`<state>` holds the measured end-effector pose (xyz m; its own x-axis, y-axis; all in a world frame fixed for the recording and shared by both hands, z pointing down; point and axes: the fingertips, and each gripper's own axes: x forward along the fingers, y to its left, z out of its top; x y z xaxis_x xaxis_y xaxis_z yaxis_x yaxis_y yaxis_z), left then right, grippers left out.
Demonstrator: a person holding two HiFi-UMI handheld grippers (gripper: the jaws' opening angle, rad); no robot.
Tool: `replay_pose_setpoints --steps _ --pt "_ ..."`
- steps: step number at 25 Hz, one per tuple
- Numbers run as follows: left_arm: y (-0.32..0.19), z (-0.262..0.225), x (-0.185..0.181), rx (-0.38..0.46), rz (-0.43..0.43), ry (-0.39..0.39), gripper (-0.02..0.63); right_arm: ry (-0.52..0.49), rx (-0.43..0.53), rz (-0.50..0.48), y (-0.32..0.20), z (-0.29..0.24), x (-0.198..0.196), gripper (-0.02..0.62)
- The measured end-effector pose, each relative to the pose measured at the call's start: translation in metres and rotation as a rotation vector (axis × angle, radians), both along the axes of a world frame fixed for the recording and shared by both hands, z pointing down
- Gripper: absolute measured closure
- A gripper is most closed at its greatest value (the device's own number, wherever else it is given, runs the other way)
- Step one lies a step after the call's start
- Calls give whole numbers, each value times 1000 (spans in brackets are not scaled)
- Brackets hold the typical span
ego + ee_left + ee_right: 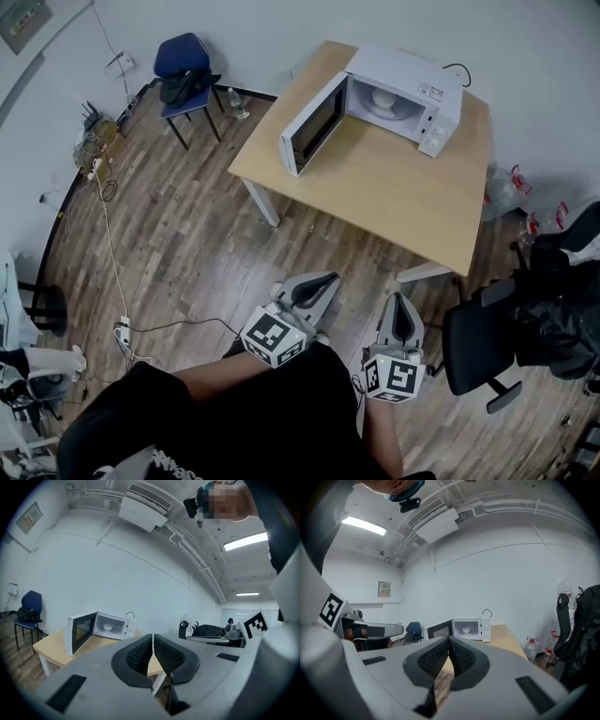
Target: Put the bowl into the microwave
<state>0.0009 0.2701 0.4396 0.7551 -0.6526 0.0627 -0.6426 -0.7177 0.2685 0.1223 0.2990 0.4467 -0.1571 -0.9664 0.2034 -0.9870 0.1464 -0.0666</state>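
The white microwave (403, 94) stands at the far side of the wooden table (394, 187), its door (312, 125) swung wide open to the left. A white bowl (384, 97) sits inside the cavity; it also shows in the left gripper view as the bowl (108, 626) and in the right gripper view as the bowl (466, 630). My left gripper (323, 278) and right gripper (401, 298) hover near my body, well short of the table's near edge. Both point toward the microwave. The left gripper (153, 637) is shut on nothing, and the right gripper (449, 639) likewise.
A blue chair (185, 70) with a dark bag stands by the back wall at left. A black office chair (483, 342) draped with dark clothing is at my right. Cables and a power strip (123, 333) lie on the wood floor at left. Water bottles (511, 183) stand right of the table.
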Motion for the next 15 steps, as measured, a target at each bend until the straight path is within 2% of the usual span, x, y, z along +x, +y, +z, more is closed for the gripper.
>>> replay_pose_setpoints --steps 5,9,15 --pt "10 -10 -9 39 15 -3 584 59 7 28 13 -5 -5 534" --pt "9 -19 -21 61 3 0 584 67 11 44 17 -12 -13 534" --pt "8 -28 -40 110 -14 50 584 93 25 4 11 -14 -29 534"
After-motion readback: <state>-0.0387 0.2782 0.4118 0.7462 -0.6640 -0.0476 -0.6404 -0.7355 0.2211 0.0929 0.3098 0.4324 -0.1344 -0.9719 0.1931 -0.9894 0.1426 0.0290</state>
